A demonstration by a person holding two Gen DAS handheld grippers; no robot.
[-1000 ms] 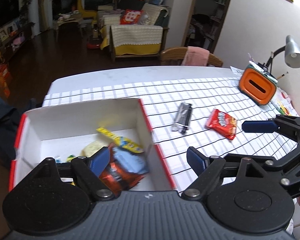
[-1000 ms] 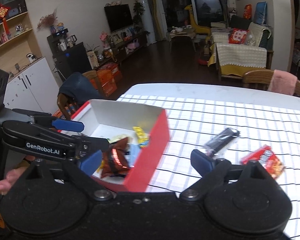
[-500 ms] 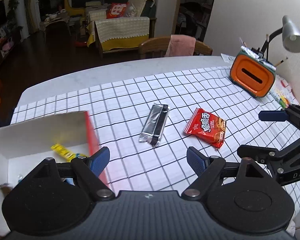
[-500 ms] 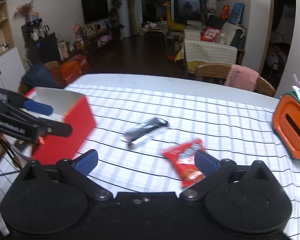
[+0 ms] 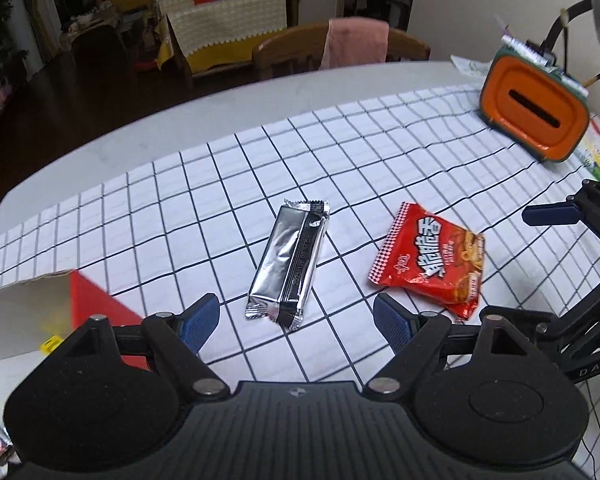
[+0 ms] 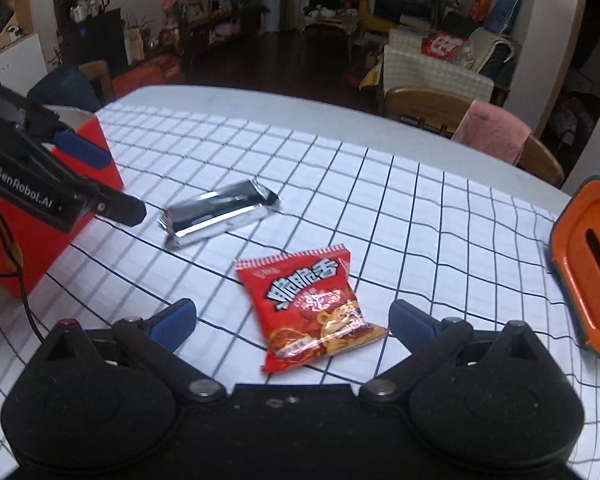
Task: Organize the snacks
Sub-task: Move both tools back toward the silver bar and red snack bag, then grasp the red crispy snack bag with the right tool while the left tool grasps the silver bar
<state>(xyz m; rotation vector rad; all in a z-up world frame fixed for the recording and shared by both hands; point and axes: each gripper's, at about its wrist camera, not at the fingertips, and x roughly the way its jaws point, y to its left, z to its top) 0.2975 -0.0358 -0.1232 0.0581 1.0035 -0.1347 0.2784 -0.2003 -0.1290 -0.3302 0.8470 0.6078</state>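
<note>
A: Left gripper [image 5: 296,322], quick: matte black body, ribbed grey-black plate in the middle, two round black housings either side.

B: Finger colour?

A: Blue pads [image 5: 198,322] on black linkage arms. Silver pivot screws at each joint. Tiny logo mark on the ribbed plate.

B: Right gripper [image 6: 292,320]?

A: Same build: black speckled shell, blue pads [image 6: 172,322], silver screws, a small red dot on the left linkage.

B: Any lettering?

A: White "GenRobot.AI" on the left unit's side, seen from the right wrist camera. A thin black cable hangs under it. The right unit's side shows "DAS", rest cut off.
</note>
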